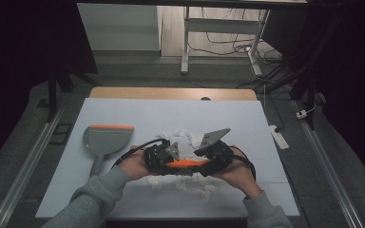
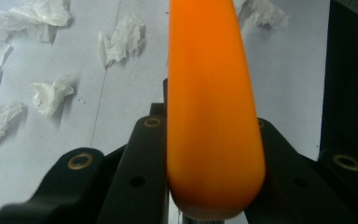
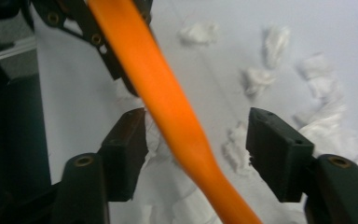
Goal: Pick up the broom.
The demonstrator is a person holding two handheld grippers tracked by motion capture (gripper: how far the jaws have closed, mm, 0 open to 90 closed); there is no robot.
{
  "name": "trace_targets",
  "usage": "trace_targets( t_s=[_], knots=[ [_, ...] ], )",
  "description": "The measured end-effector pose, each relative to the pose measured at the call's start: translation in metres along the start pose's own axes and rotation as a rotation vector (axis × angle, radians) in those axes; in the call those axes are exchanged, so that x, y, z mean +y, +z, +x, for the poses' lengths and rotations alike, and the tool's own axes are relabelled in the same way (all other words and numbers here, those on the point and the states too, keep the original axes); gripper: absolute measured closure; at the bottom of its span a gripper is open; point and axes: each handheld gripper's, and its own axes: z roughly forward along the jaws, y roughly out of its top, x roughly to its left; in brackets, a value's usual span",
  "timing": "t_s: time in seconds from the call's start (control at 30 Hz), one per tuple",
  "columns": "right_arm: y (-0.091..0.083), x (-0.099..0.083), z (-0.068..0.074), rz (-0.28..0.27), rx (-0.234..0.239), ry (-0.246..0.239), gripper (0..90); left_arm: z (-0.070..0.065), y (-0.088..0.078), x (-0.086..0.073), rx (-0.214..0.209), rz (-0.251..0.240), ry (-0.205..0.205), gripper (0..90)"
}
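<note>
My left gripper (image 2: 214, 140) clamps orange brush handle (image 2: 212, 116) | right gripper (image 3: 196, 140) wide around it | rigid, smooth, light plastic: grip mid-handle | tissue scraps (image 1: 190, 183) flimsy

Readable text: none in any view.
Labels or brands on dustpan (image 1: 106, 138): none legible.
Numbers or signs on worktop (image 1: 138, 114): none legible.

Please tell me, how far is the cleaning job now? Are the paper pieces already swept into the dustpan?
Not swept yet. Done: the left gripper is shut on the orange handle. In hand: the right gripper stands open around the handle, which looks like a handover. Left: white paper scraps lie scattered on the table, and the dustpan lies apart at the left.
</note>
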Motion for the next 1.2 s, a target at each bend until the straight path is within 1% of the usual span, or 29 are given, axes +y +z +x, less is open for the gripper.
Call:
trace_targets(
  t_s=[0.1, 0.17, 0.27, 0.3, 0.37, 0.47, 0.5, 0.53, 0.57, 0.6, 0.63, 0.67, 0.73, 0.77, 0.8, 0.83, 0.87, 0.9, 0.93, 1.0, 1.1, 1.2],
  knots=[
    [0.006, -0.001, 0.001, 0.042, 0.017, -0.011, 47.2, -0.001, 0.000, 0.002, 0.001, 0.002, -0.001, 79.9],
    [0.009, -0.001, 0.002, 0.060, 0.019, -0.033, 53.1, -0.001, -0.001, 0.003, 0.003, 0.010, 0.022, 79.9],
    [0.013, -0.002, 0.004, 0.090, 0.028, -0.071, 58.4, -0.003, 0.000, 0.003, -0.003, 0.010, 0.034, 79.9],
    [0.014, -0.003, 0.006, 0.106, 0.029, -0.089, 62.1, -0.003, 0.001, 0.004, -0.005, 0.017, 0.041, 79.9],
    [0.015, -0.004, 0.007, 0.113, 0.035, -0.095, 63.0, -0.004, 0.002, 0.004, -0.005, 0.021, 0.051, 79.9],
    [0.016, -0.005, 0.008, 0.125, 0.049, -0.132, 65.5, -0.004, 0.003, 0.003, -0.019, 0.020, 0.061, 79.5],
    [0.015, -0.005, 0.009, 0.125, 0.051, -0.146, 65.9, -0.004, 0.003, 0.003, -0.026, 0.013, 0.060, 79.3],
    [0.014, -0.006, 0.011, 0.114, 0.040, -0.165, 66.7, -0.003, 0.002, 0.002, -0.025, 0.004, 0.057, 78.6],
    [0.014, -0.006, 0.011, 0.114, 0.040, -0.165, 66.7, -0.002, 0.001, 0.002, -0.031, -0.008, 0.050, 78.6],
    [0.013, -0.006, 0.011, 0.112, 0.035, -0.175, 67.0, -0.003, 0.001, 0.001, -0.035, -0.031, 0.035, 78.0],
    [0.012, -0.006, 0.012, 0.107, 0.030, -0.182, 67.2, -0.002, -0.001, 0.000, -0.033, -0.038, 0.040, 77.3],
    [0.011, -0.005, 0.012, 0.101, 0.024, -0.185, 67.4, -0.002, -0.002, -0.001, -0.021, -0.053, 0.036, 76.2],
    [0.009, -0.005, 0.013, 0.090, 0.009, -0.187, 67.8, -0.003, -0.004, -0.002, 0.016, -0.084, 0.009, 72.0],
    [0.008, -0.005, 0.013, 0.083, 0.000, -0.182, 68.0, -0.003, -0.006, -0.003, 0.049, -0.098, -0.002, 66.6],
    [0.007, -0.005, 0.011, 0.073, -0.002, -0.181, 68.1, -0.002, -0.008, -0.005, 0.075, -0.114, -0.014, 58.7],
    [0.006, -0.005, 0.011, 0.068, -0.004, -0.175, 68.2, -0.001, -0.010, -0.007, 0.089, -0.130, -0.027, 54.3],
    [0.005, -0.006, 0.011, 0.060, -0.010, -0.171, 68.3, -0.001, -0.013, -0.009, 0.113, -0.143, -0.044, 51.2],
    [0.004, -0.005, 0.010, 0.056, -0.020, -0.159, 69.2, -0.002, -0.015, -0.010, 0.144, -0.155, -0.062, 42.2],
    [0.004, -0.005, 0.010, 0.056, -0.020, -0.159, 69.2, -0.002, -0.018, -0.013, 0.170, -0.166, -0.081, 42.2],
    [0.003, -0.006, 0.009, 0.049, -0.033, -0.143, 69.7, -0.004, -0.025, -0.019, 0.215, -0.189, -0.119, 37.1],
    [-0.001, -0.008, 0.004, 0.032, -0.052, -0.124, 69.7, -0.009, -0.034, -0.034, 0.278, -0.232, -0.194, 35.5],
    [-0.006, -0.011, -0.001, 0.015, -0.069, -0.089, 69.8, -0.015, -0.041, -0.052, 0.317, -0.253, -0.255, 35.6]
  ],
)
